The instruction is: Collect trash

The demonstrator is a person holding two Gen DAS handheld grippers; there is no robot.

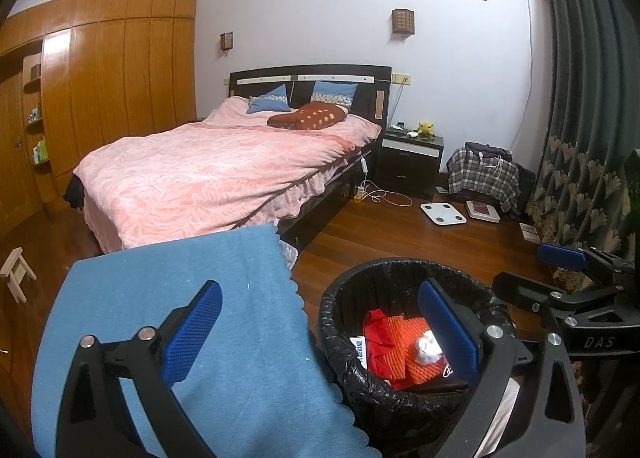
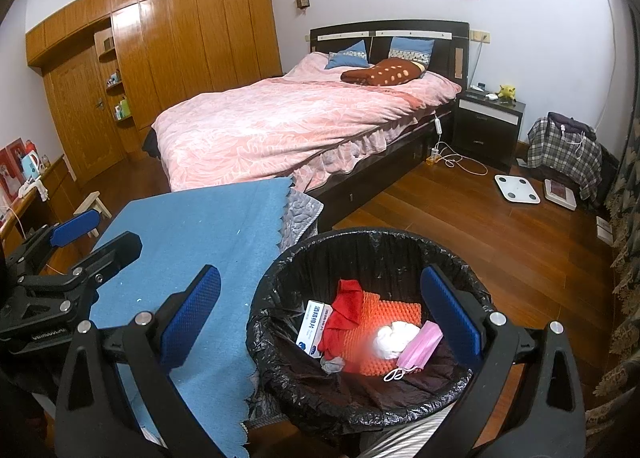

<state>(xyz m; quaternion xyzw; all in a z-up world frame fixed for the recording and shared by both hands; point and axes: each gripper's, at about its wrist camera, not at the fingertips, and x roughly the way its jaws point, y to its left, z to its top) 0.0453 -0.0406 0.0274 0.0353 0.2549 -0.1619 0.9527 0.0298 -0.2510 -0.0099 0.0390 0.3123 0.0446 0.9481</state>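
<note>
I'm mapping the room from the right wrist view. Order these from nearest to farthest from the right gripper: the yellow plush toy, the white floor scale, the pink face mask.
1. Pink face mask, in the bin under the right gripper.
2. White floor scale, on the floor, right.
3. Yellow plush toy, on the nightstand by the far wall.

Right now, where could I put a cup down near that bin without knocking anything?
The blue cloth-covered surface left of the black-lined trash bin is bare. So is the wooden floor between bin and white bathroom scale. Crowded: inside the bin, and the corner by the plaid clothes pile.
</note>
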